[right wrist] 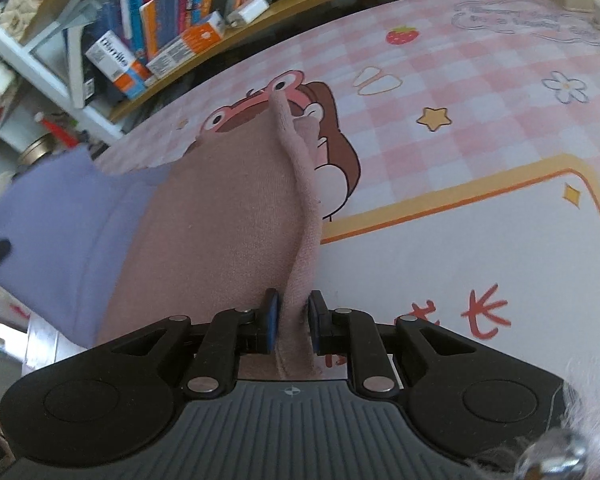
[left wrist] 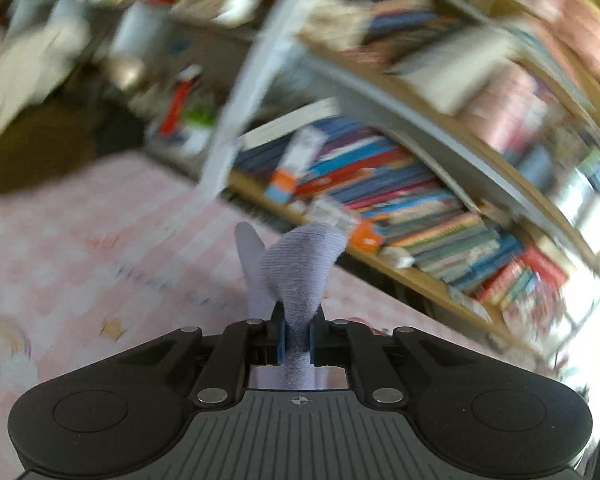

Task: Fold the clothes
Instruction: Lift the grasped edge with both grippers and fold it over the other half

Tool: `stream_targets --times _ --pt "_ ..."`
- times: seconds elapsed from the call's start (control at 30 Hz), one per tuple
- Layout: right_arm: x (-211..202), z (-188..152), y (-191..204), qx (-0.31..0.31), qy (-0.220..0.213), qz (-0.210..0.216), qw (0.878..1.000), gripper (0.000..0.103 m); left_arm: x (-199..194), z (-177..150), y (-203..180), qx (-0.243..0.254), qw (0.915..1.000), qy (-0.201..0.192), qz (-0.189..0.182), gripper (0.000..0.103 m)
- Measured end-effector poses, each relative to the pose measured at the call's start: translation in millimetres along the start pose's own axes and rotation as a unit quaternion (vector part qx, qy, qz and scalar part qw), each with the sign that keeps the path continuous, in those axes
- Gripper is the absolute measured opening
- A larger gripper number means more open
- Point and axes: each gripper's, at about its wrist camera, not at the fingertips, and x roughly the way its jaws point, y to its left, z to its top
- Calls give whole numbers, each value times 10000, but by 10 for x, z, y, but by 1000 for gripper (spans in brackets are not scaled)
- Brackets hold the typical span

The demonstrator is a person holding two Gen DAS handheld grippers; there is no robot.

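A knit garment, lavender at one end (right wrist: pixel 64 216) and dusty pink at the other (right wrist: pixel 220 216), is held up between both grippers above a pink checked cartoon mat (right wrist: pixel 480 92). My left gripper (left wrist: pixel 298 334) is shut on the lavender end (left wrist: pixel 296 276), which bunches up above its blue pads. My right gripper (right wrist: pixel 292 320) is shut on a folded edge of the pink part, which rises in a ridge away from the jaws. The left wrist view is blurred by motion.
A wooden bookshelf packed with books (left wrist: pixel 420 208) runs along the far edge of the mat and also shows in the right wrist view (right wrist: pixel 172 20). A white shelf frame (right wrist: pixel 52 76) with small clutter stands at the left. The mat (left wrist: pixel 80 240) spreads below the left gripper.
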Motion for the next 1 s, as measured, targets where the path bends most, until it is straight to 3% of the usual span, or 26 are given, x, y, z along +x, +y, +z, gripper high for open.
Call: stream_targets --times 0.1,0.2,0.33,0.5,0.63,0.67,0.7,0.73,0.83,0.87,0.93,1.0 --pt "28 41 -41 -146 79 184 9997 15 -70 -125 -497 849 9964 -75 -47 9" --pt "45 67 -91 -221 132 362 9990 15 -26 -381 -992 1834 9830 119 -24 10" --pt "59 90 -182 -212 204 589 9978 16 201 -890 -1420 3214 9440 741 67 16" --pt "88 136 -278 -169 299 811 9961 15 457 -1531 -1708 4666 8739 1338 252 19" --pt "74 166 -320 -191 348 900 9951 19 454 -1590 -1686 4893 8626 1257 260 23" --pt "46 189 -325 -202 339 860 9955 22 430 -1559 -1678 4823 8663 1279 233 26" --pt "18 212 -329 -213 330 820 9959 35 382 -1485 -1658 4621 8769 1320 118 31" --pt "-28 242 -334 -245 261 776 9963 41 327 -1400 -1634 4379 8887 1360 -33 33" --pt "-220 403 -337 -402 -183 826 9956 42 84 -1118 -1490 3428 9285 1377 -368 39" --pt "-252 467 -329 -423 -289 889 9947 42 3 -1031 -1433 3146 9393 1297 -434 47" --pt "-253 595 -285 -476 -377 1079 9923 43 -146 -855 -1308 2599 9579 1087 -555 49" --pt "-151 707 -208 -533 -329 1184 9910 41 -160 -719 -1184 2235 9694 907 -449 49"
